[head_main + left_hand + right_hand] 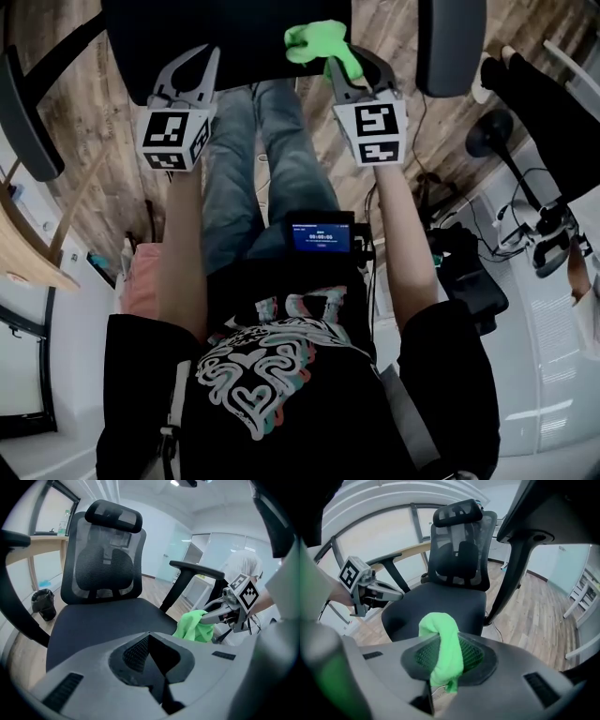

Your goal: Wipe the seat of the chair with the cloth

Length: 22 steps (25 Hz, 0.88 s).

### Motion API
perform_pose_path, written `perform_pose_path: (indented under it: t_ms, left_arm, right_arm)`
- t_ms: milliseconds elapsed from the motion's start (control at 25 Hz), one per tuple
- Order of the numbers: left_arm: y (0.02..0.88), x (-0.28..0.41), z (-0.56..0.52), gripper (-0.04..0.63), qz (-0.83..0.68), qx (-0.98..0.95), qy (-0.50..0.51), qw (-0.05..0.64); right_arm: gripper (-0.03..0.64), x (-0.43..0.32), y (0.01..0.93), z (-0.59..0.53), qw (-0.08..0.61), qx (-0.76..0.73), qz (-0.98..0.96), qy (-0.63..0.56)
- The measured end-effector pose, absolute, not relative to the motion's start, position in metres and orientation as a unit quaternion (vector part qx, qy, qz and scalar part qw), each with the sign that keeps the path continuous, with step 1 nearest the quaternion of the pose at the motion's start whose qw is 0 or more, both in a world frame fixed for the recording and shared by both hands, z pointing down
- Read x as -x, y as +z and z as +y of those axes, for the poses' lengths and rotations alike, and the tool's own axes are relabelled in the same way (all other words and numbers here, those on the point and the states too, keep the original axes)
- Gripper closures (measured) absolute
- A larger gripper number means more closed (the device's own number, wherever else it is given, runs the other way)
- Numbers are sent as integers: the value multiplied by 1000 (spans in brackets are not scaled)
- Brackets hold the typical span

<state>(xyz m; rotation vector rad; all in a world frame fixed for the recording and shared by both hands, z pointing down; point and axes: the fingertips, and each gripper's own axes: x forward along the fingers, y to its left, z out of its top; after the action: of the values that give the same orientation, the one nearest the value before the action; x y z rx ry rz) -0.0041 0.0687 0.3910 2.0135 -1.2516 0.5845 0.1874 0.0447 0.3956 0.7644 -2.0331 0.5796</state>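
The black chair seat point(225, 37) point(103, 620) point(440, 602) lies straight ahead of me. My right gripper point(336, 61) point(443, 641) is shut on a bright green cloth point(317, 39) point(440, 625) point(192, 627), which bunches over the jaws and hangs above the seat's front right edge. My left gripper point(208, 52) point(149, 633) is shut with nothing in it and hovers over the seat's front left edge. Each gripper shows in the other's view: the left gripper point(396, 594) and the right gripper point(211, 616).
The mesh backrest point(103, 569) with its headrest stands behind the seat. Armrests flank it at left point(23, 112) and right point(450, 42). A wooden desk point(23, 253) is on my left, with a black bin point(42, 604) under it. Cables and a black stand point(492, 131) lie on my right.
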Motion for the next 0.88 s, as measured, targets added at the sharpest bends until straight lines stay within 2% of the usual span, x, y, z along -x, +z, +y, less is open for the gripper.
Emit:
perform_pose_path:
  t_ms: [880]
  left_arm:
    - [424, 12, 81, 594, -487, -757, 243, 362]
  right_arm:
    - [534, -169, 452, 44, 506, -273, -796, 189]
